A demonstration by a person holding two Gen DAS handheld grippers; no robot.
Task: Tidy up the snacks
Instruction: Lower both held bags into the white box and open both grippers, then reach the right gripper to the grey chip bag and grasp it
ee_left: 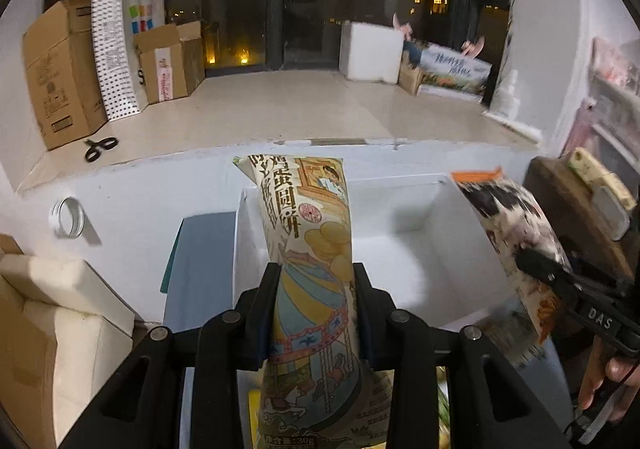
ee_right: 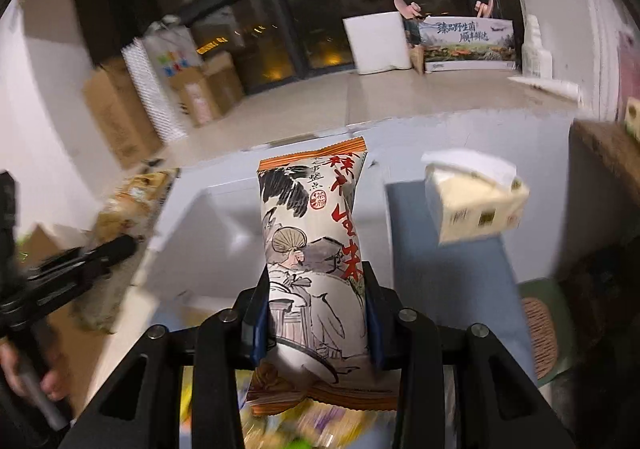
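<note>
Left gripper (ee_left: 316, 285): clamped on egg-biscuit packet (ee_left: 308, 233), held over white box (ee_left: 404, 237).
Right gripper (ee_right: 316, 285): clamped on peanut packet (ee_right: 316, 249), also above box, w/ tissue pack (ee_right: 476, 201) nearby.

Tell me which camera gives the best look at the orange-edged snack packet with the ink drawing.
The right wrist view: the orange-edged packet stands front-on in the centre, clamped in the right gripper, artwork and red lettering legible. The left wrist view shows the same packet only at its right side, tilted, blurred and partly hidden by the gripper's black frame.
</note>
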